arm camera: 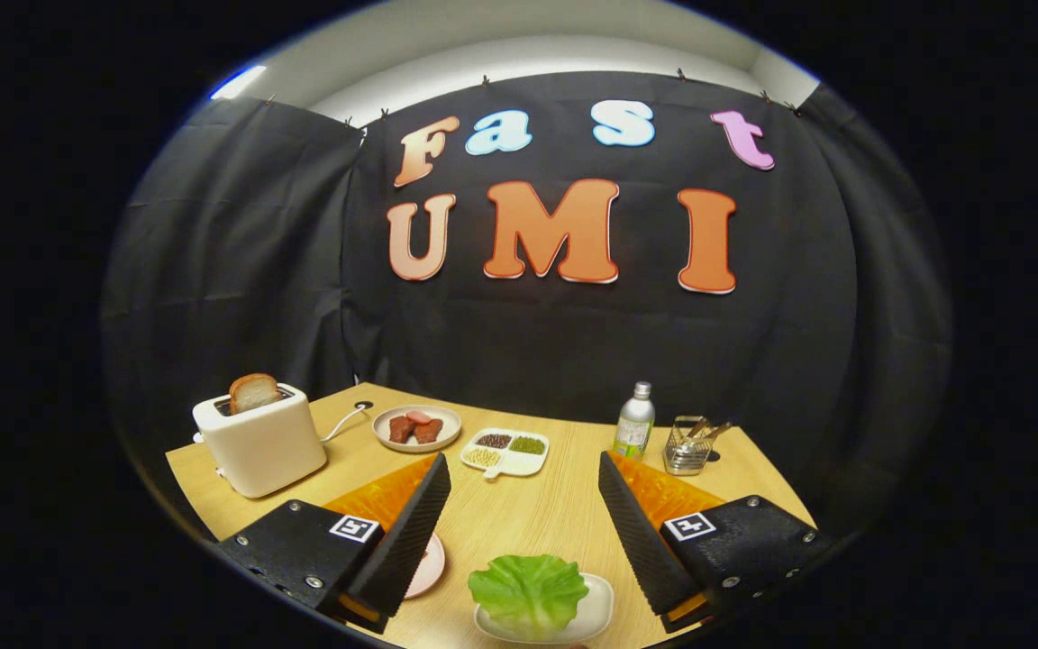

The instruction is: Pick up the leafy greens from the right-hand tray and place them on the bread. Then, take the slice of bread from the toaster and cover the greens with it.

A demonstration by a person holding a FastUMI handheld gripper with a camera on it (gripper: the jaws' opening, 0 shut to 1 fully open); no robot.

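A pale wood-grain worktop (519, 523) backed by black cloth carries a cream two-slot toaster (259, 443) with a browned slice of bread (253, 392) standing in its slot, a round plate of reddish meat pieces (417, 427), a white four-part dish of beans (505, 451), a clear bottle (634, 420) and a wire cutlery caddy (688, 445). My tongs (524, 512) hang wide apart, gripping nothing. The ruffled green lettuce leaf (528, 592) lies on a small white tray (598, 609) between my fingers, close to me, and a pinkish plate (430, 568) peeks out beside my left finger.
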